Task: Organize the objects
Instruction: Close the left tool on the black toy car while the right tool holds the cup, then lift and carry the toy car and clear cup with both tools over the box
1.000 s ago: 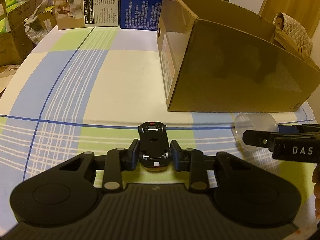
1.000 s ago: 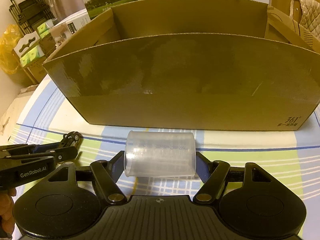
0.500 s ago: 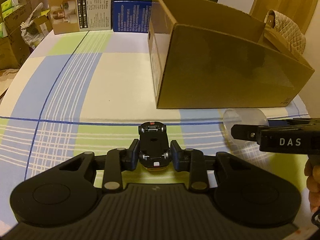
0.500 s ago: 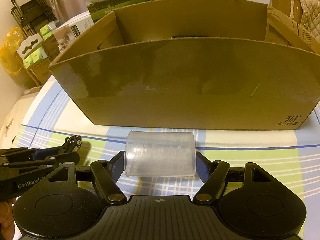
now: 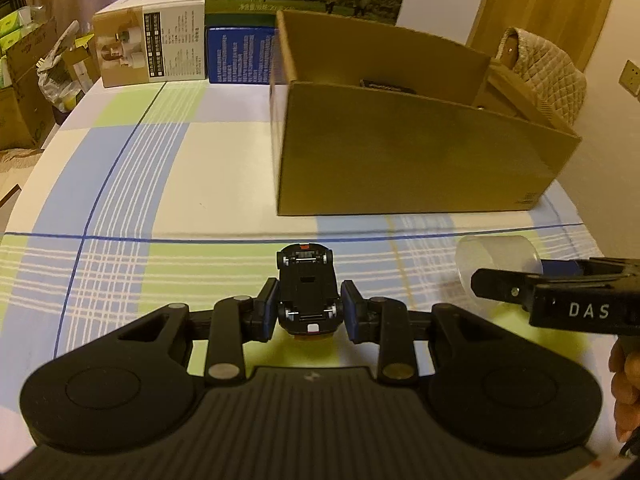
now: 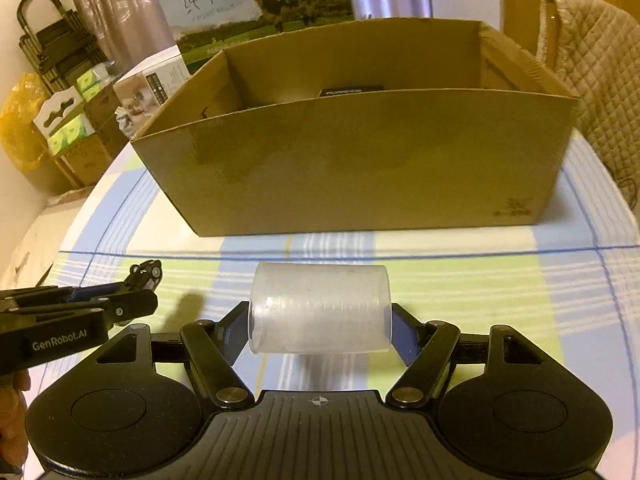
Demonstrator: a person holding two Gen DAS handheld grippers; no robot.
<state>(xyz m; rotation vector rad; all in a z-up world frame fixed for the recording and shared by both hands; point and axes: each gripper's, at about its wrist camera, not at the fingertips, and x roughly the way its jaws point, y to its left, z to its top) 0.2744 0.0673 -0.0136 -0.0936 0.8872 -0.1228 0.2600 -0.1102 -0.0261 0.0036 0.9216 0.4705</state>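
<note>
A bare strip of checked desk (image 6: 460,280) lies before the open-topped cardboard box (image 6: 360,160). Short of its near wall, the left gripper (image 5: 308,304) clamps a black toy car (image 5: 307,288) – underside up – while the right gripper (image 6: 320,320) squeezes a translucent, ridged plastic cup (image 6: 320,308) sideways.
</note>
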